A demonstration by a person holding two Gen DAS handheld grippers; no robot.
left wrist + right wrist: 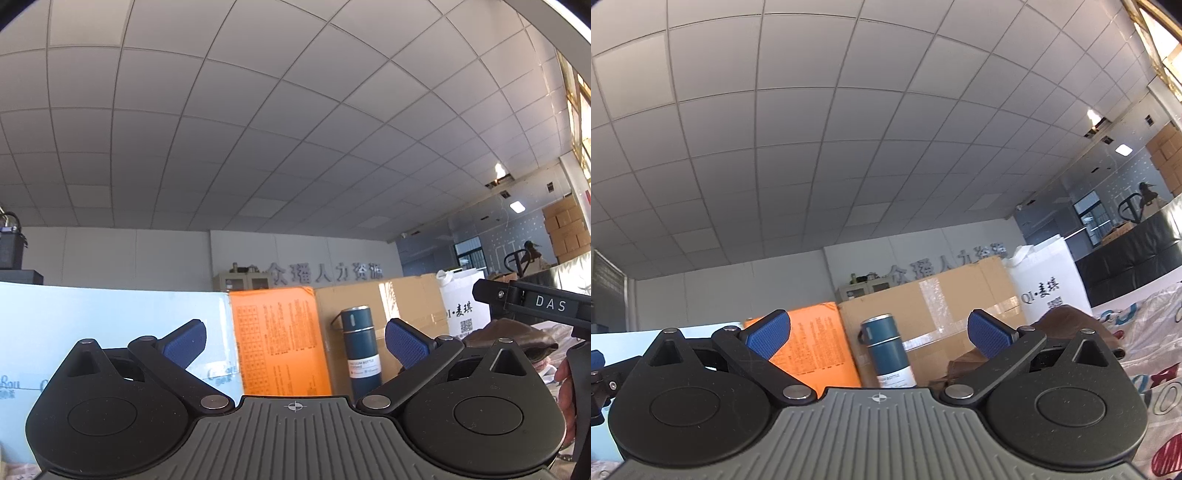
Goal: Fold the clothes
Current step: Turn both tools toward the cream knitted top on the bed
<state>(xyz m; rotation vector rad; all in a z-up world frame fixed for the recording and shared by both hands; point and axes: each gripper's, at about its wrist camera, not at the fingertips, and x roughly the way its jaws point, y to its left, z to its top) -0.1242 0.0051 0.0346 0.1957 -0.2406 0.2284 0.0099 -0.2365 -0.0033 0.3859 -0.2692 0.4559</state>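
A brown garment (517,338) lies in a heap to the right, beyond the right finger; in the right wrist view the brown garment (1067,319) sits behind the right finger. My left gripper (295,332) is open, tilted up toward the wall and ceiling, with nothing between its blue pads (184,345). My right gripper (877,326) is open too, its blue pads (768,336) holding nothing. The right gripper's black body marked DAS (546,304) shows at the right edge of the left wrist view, with a person's hand (567,387) below it.
A teal vacuum bottle (360,350) stands ahead, in front of an orange box (280,339) and a taped cardboard box (399,306). A white bag (1045,284) and a pale blue board (110,332) flank them. A printed cloth (1152,369) covers the surface at right.
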